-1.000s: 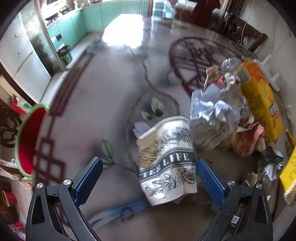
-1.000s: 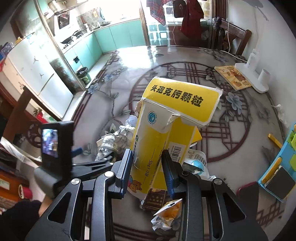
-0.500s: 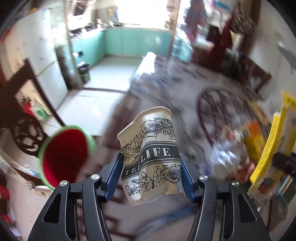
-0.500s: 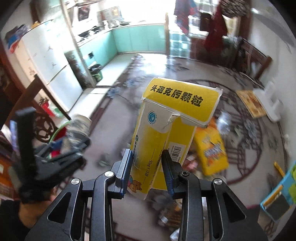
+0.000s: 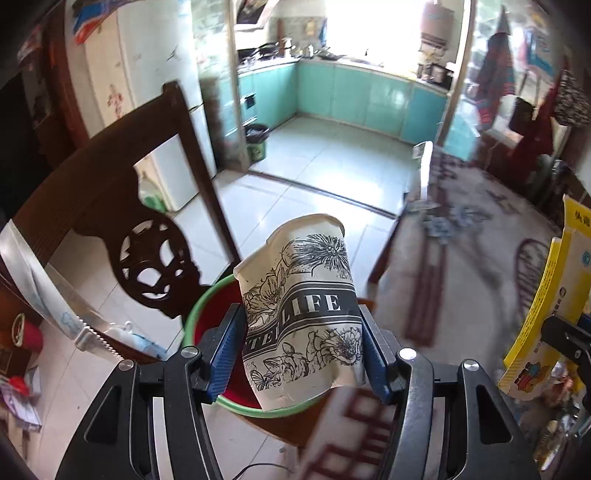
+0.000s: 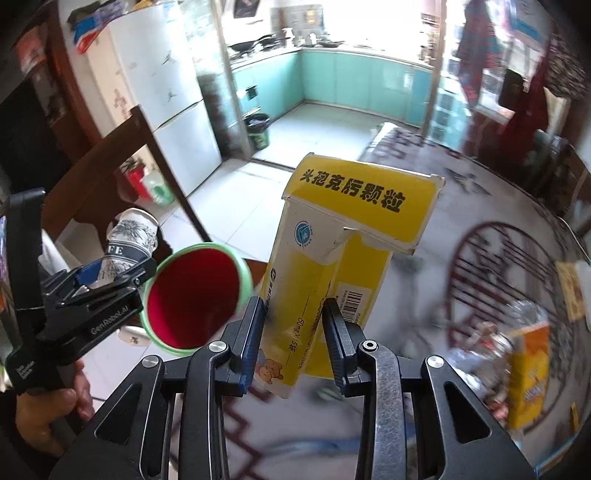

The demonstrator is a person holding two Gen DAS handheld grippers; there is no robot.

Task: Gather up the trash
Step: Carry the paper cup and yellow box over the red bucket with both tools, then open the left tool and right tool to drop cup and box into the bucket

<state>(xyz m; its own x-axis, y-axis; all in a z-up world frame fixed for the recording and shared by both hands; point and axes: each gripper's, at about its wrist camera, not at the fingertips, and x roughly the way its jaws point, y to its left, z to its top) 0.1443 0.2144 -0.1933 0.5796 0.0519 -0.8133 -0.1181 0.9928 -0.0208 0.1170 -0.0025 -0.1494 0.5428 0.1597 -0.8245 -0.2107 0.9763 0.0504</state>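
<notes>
Tiled kitchen floor (image 5: 332, 162) beyond our patterned surface (image 6: 480, 236); left claw (image 5: 297, 350) clamps the paper cup (image 5: 303, 317), right claw (image 6: 293, 343) the yellow box (image 6: 332, 266), over the red bin (image 6: 192, 295).

A white tiled floor (image 5: 325, 173) runs to teal kitchen cabinets (image 5: 365, 99) at upper centre, under a bright window (image 5: 369, 29). A dark carved wooden chair (image 5: 147, 236) fills the left.

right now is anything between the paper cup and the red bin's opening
Nothing visible. The paper cup, clamped in the left gripper, hangs over the red bin, whose mouth is open and looks empty.
</notes>
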